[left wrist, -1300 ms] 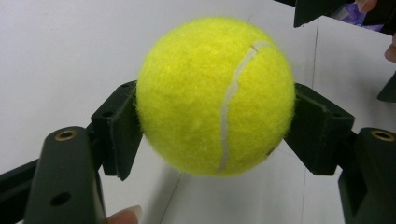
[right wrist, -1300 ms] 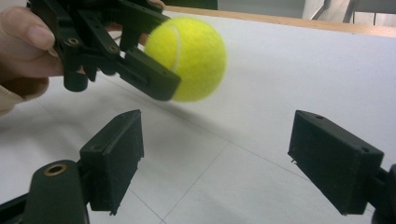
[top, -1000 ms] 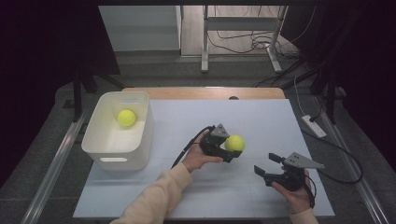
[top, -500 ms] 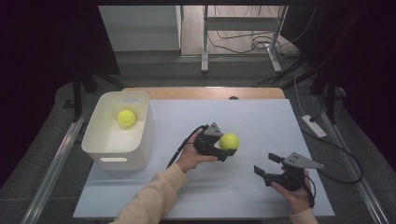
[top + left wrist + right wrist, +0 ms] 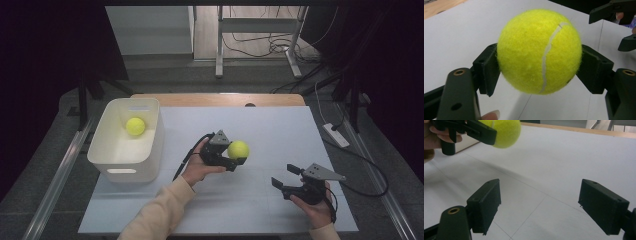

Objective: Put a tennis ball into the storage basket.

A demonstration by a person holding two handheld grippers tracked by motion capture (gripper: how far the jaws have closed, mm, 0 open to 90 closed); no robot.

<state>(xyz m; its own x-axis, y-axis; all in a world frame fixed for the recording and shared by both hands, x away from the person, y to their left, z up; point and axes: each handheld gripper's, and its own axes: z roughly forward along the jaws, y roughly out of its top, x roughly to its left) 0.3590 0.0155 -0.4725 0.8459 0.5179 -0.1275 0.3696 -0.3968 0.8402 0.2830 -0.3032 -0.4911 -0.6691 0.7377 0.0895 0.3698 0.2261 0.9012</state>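
Left gripper [image 5: 239,159] clamps tennis ball [image 5: 238,149]; apparently clear of table [image 5: 280,130]

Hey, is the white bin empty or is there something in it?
Not empty. The white bin holds one tennis ball, lying on its floor near the far wall.

- The tennis ball [image 5: 539,51] wears fuzzy yellow felt with a smooth pale seam.
- The left gripper [image 5: 539,72] has matt black plastic pads.
- The bin [image 5: 152,145] looks like smooth white plastic.
- The table [image 5: 280,130] is matt white.
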